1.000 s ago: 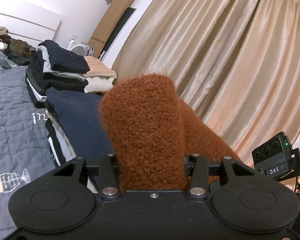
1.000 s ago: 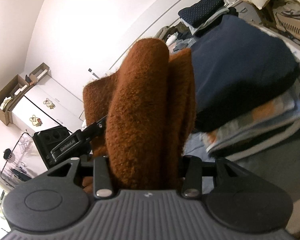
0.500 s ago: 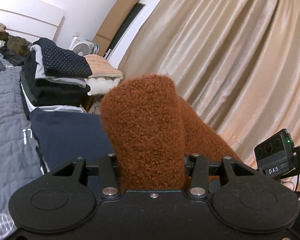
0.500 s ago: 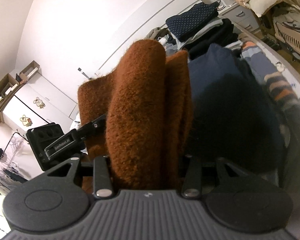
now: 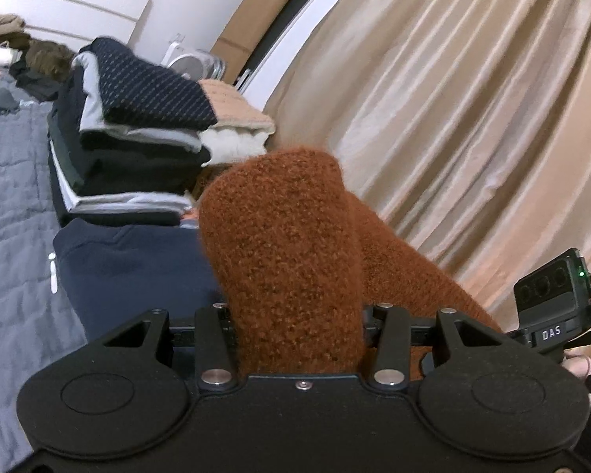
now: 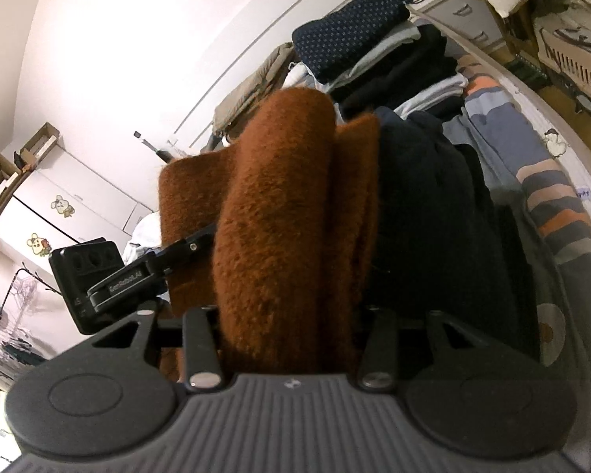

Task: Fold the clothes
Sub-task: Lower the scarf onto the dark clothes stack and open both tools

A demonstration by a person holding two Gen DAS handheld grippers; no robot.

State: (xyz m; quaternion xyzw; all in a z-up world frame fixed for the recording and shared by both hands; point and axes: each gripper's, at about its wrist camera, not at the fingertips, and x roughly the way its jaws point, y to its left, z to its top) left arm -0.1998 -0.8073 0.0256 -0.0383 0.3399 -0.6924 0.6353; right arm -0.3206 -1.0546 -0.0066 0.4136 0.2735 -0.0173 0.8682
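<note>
The folded rust-brown knit [image 5: 291, 252] was held aloft between both tools, left gripper [image 5: 297, 315] and right gripper [image 6: 287, 315] each clamped on a thick fold. A navy garment [image 5: 138, 268] lay just beneath, a clothes stack [image 5: 130, 146] farther left. Only the left view showed the curtain [image 5: 453, 118]; only the right showed the cabinets [image 6: 67, 213]

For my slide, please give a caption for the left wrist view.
Left tool shut on folded rust sweater, above navy garment on bed.
</note>
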